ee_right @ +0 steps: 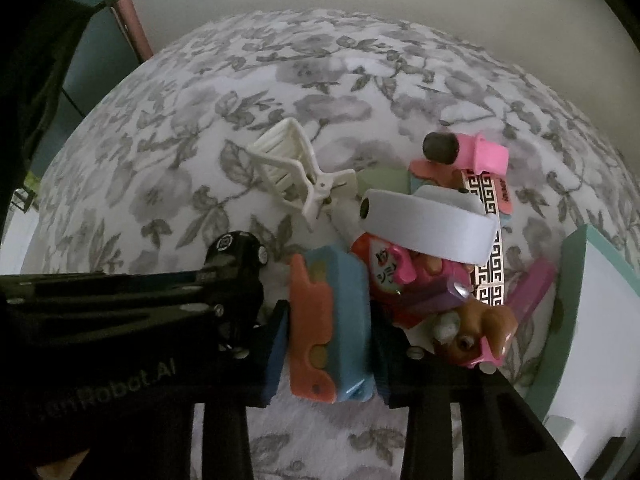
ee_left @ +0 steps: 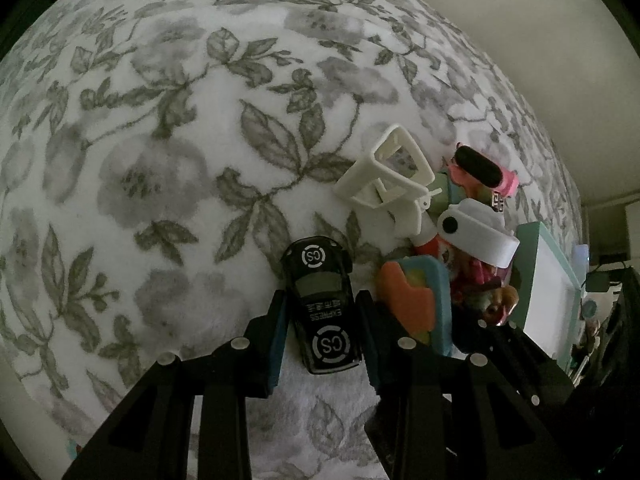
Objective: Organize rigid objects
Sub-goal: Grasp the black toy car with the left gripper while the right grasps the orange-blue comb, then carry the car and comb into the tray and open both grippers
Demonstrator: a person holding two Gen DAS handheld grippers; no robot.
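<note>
Left wrist cam: the left gripper (ee_left: 320, 316) has its jaws around a black toy car (ee_left: 322, 312) on the floral blanket (ee_left: 160, 140), pads right beside its sides, though actual contact is hard to call. The toy pile sits around 3 o'clock, with a white clip (ee_left: 386, 170).

Right wrist cam: the right gripper (ee_right: 330, 328) is clamped on an orange-and-blue block (ee_right: 328, 324). The car (ee_right: 236, 250) sits at 9 o'clock and a teal tray (ee_right: 568, 300) at 3 o'clock.

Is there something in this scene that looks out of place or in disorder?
Yes. The toys lie in a jumbled heap on the floral blanket, overlapping each other beside the teal-framed tray, not in it. The white clip lies tilted at the heap's edge. Nothing looks broken or spilled.
</note>
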